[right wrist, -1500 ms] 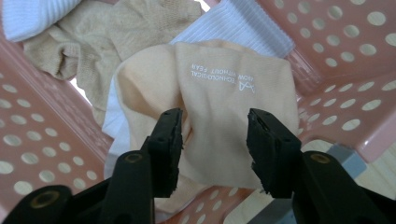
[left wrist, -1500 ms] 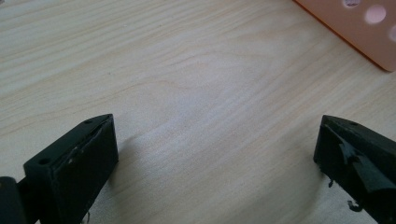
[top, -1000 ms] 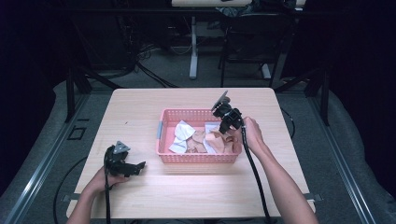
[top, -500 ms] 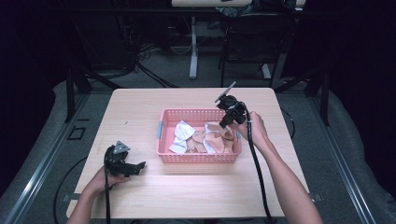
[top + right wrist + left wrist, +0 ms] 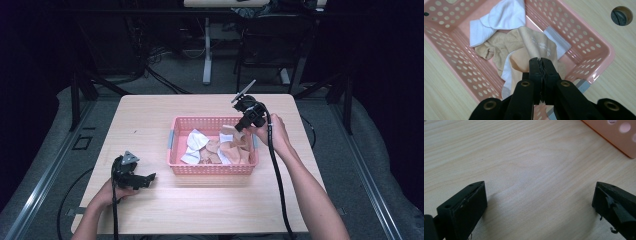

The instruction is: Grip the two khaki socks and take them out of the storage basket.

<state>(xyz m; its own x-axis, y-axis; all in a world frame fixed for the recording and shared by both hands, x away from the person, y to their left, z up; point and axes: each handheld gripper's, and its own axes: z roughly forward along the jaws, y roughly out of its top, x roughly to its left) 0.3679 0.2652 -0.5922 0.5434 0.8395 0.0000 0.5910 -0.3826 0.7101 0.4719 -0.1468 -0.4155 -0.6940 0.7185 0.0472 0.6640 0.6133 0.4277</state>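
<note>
Fingers pinch tan sock over pink basket.

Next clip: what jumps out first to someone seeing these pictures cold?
The pink basket at the middle of the wooden table, holding a jumble of white and tan socks. The right gripper hangs over its right end, jaws shut on a tan sock. The left gripper rests open on the table's near left.
</note>
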